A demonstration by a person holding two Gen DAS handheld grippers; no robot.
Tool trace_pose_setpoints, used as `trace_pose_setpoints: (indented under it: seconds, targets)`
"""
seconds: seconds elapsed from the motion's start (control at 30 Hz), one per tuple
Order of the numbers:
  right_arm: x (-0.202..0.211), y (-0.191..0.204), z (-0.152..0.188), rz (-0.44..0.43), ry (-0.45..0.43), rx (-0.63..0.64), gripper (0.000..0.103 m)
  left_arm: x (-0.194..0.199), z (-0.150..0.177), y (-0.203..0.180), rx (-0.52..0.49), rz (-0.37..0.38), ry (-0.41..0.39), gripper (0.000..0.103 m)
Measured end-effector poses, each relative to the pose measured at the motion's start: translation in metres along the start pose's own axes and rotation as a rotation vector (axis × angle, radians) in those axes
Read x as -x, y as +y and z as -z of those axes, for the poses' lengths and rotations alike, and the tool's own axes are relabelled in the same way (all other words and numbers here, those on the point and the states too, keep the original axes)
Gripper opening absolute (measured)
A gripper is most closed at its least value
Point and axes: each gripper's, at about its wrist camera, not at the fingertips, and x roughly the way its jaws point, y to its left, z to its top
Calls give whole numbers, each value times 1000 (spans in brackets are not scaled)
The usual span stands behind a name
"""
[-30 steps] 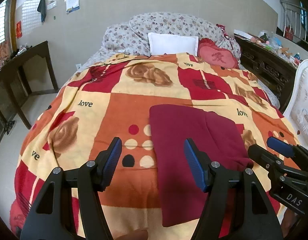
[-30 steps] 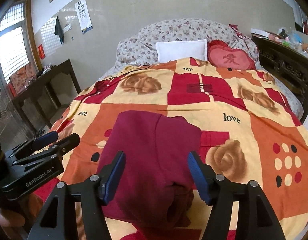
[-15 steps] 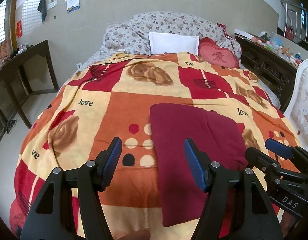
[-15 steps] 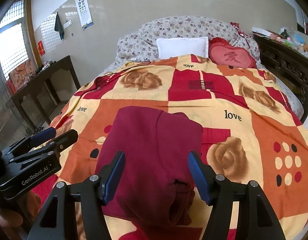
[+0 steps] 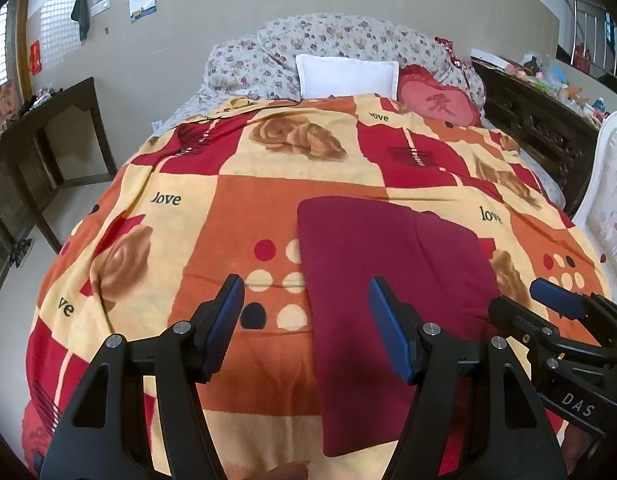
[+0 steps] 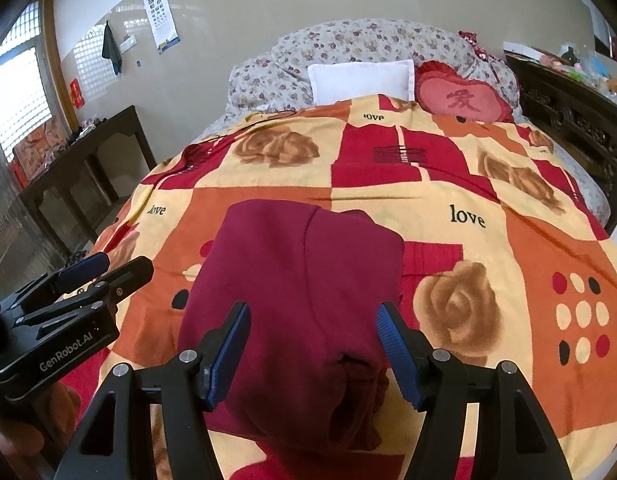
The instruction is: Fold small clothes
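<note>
A dark red garment (image 5: 372, 264) lies partly folded on the patterned blanket (image 5: 212, 216), long side running away from me; it also shows in the right wrist view (image 6: 300, 280), with a bunched lump at its near end. My left gripper (image 5: 306, 312) is open and empty, held above the garment's left edge. My right gripper (image 6: 312, 340) is open and empty above the garment's near end. The right gripper also shows at the right of the left wrist view (image 5: 548, 312), and the left gripper at the left of the right wrist view (image 6: 104, 270).
A white pillow (image 5: 346, 76), a red heart cushion (image 5: 436, 104) and a floral quilt (image 5: 348, 40) lie at the head of the bed. A dark wooden table (image 5: 44, 120) stands left, a carved dark cabinet (image 5: 540, 120) right, a white chair (image 5: 608, 200) at far right.
Both grippers have stayed open and drifted only slightly back over the bed. The garment has not moved.
</note>
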Motion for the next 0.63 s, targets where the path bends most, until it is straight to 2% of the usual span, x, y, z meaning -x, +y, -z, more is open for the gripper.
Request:
trace_pose_setpoints:
  seconds: [0.3,0.53,0.63]
  targets:
    - [-8,-6,2,-7,19,-15,63,-8,0,-5,-17,-17,20,65]
    - [-16,-12,4,-14,36,-29,63,-12,0,0,5,3,2,65]
    - [-19,-22,4,-23,42,-37,63,-19,-3,4,3,4,18,65]
